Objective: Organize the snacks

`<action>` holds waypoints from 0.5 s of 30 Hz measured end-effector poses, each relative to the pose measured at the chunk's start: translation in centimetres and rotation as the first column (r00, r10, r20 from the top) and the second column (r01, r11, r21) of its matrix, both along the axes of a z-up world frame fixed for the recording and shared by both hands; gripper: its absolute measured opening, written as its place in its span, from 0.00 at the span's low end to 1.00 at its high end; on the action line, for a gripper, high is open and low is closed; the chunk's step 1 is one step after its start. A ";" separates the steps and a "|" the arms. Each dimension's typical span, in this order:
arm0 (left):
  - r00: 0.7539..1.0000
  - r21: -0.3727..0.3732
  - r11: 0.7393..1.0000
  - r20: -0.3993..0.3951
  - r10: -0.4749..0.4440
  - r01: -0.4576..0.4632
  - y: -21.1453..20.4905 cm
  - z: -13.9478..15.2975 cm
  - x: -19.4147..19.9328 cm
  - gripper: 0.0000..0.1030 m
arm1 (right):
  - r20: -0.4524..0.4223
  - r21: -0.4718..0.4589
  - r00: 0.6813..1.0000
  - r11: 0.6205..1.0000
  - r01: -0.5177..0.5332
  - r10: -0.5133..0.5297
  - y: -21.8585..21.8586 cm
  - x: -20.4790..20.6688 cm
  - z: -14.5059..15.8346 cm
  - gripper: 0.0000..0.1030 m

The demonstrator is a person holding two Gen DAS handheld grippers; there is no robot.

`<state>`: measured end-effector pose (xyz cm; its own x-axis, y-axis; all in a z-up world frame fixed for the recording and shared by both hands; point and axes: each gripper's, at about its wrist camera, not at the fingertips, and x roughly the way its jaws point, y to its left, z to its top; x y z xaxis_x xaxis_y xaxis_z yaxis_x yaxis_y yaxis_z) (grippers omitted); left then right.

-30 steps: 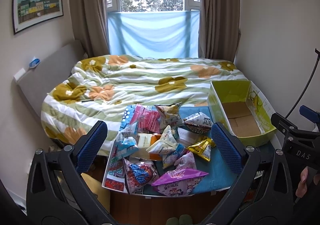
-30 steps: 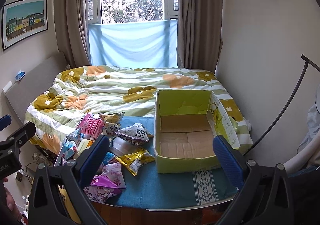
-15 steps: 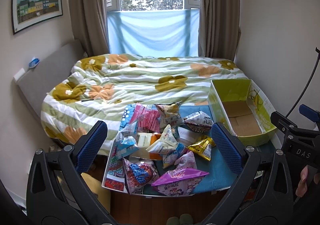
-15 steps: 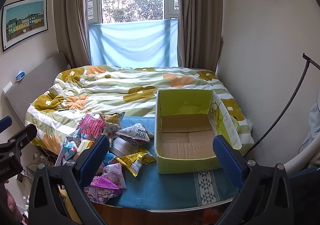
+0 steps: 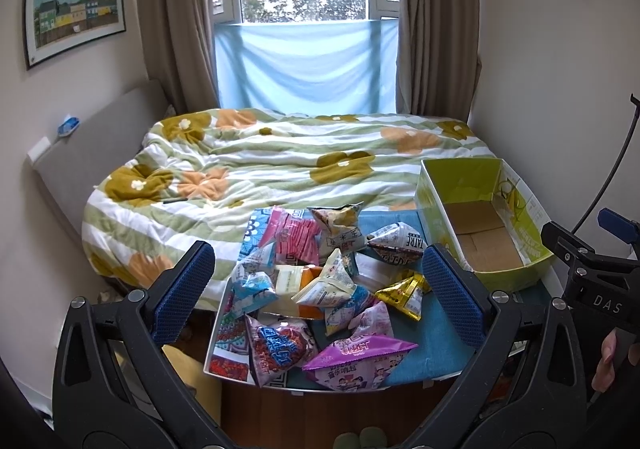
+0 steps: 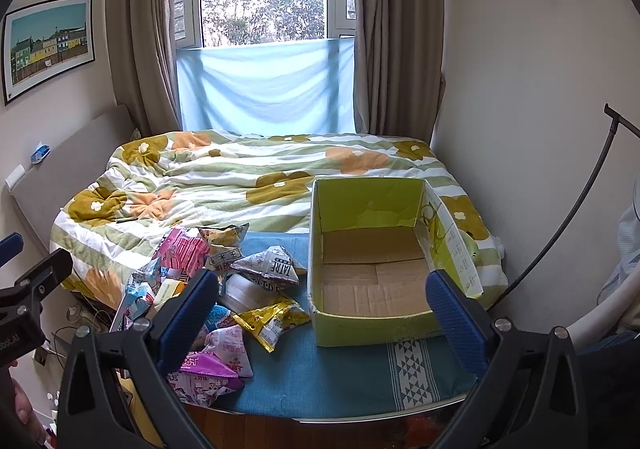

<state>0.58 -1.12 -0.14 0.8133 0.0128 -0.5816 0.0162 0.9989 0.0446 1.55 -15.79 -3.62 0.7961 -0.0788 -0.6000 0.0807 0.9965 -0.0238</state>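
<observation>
Beside bed point(image 6: 256, 177), snack-strewn table point(image 6: 352, 373)

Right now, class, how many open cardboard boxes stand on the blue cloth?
1: the green open cardboard box stands at the right end of the blue cloth, beside the snack pile; nothing inside it.

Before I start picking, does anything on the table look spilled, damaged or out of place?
Nothing spilled or torn that I can see. The snack packets lie in a loose overlapping heap on the table's left side, and the purple packet sits at the front edge. The green box stands upright and empty. Both hand-held grippers are open, holding nothing.
</observation>
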 end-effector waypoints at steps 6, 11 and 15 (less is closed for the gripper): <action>1.000 -0.003 1.000 0.002 0.002 -0.002 0.0 0.1 -0.2 0.99 | 0.001 -0.001 1.000 1.000 0.000 0.000 0.2 0.0 0.1 1.00; 1.000 -0.005 1.000 0.006 0.004 -0.004 0.0 0.3 -0.5 0.99 | 0.003 0.001 1.000 1.000 -0.001 0.001 0.2 0.0 0.2 1.00; 1.000 -0.012 1.000 0.005 0.014 -0.014 0.2 0.5 -0.7 0.99 | 0.004 0.001 1.000 1.000 -0.002 0.002 0.3 -0.1 0.2 1.00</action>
<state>-0.12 -0.92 0.41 0.8159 0.0174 -0.5779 0.0020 0.9995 0.0328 1.45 -15.46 -3.43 0.7986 -0.0770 -0.5969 0.0790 0.9966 -0.0229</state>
